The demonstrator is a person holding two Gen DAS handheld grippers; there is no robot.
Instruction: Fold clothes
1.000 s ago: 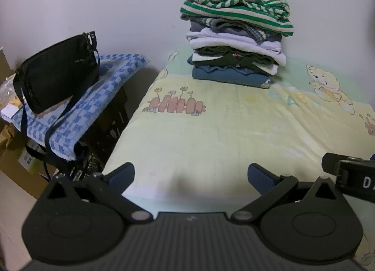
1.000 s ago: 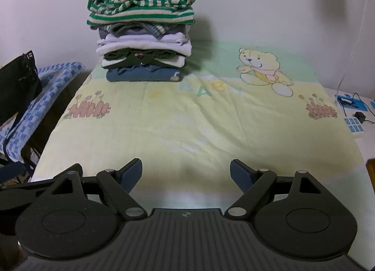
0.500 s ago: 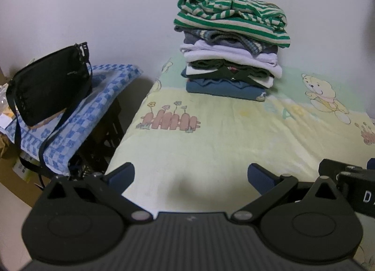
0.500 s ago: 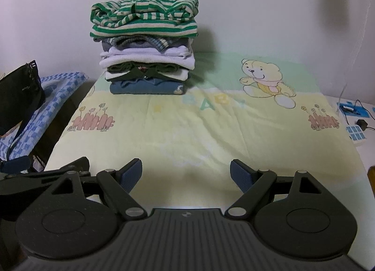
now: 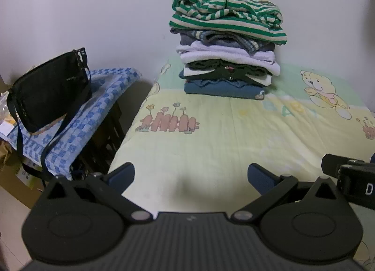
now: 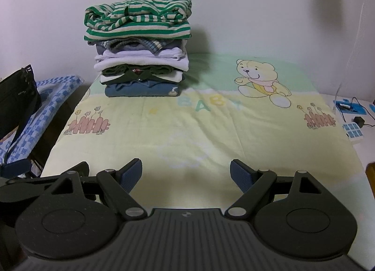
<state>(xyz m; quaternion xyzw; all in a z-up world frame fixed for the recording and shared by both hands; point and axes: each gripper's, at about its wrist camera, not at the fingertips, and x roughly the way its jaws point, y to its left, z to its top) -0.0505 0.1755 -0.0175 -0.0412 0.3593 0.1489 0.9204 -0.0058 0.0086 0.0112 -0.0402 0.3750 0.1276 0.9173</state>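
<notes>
Both grippers — left gripper (image 5: 191, 176) and right gripper (image 6: 186, 171) — hovered with jaws spread wide, empty, at bottom of frame; the stack of folded clothes (image 6: 140, 50) sat upper centre on the baby-print blanket (image 6: 199, 130).

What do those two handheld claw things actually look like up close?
Both look alike. The left gripper and right gripper are matte black, with a ribbed grey body, two round discs, silver pivot pins and angled link arms ending in dark blue textured pads. The right one's side carries a white letter D.
</notes>
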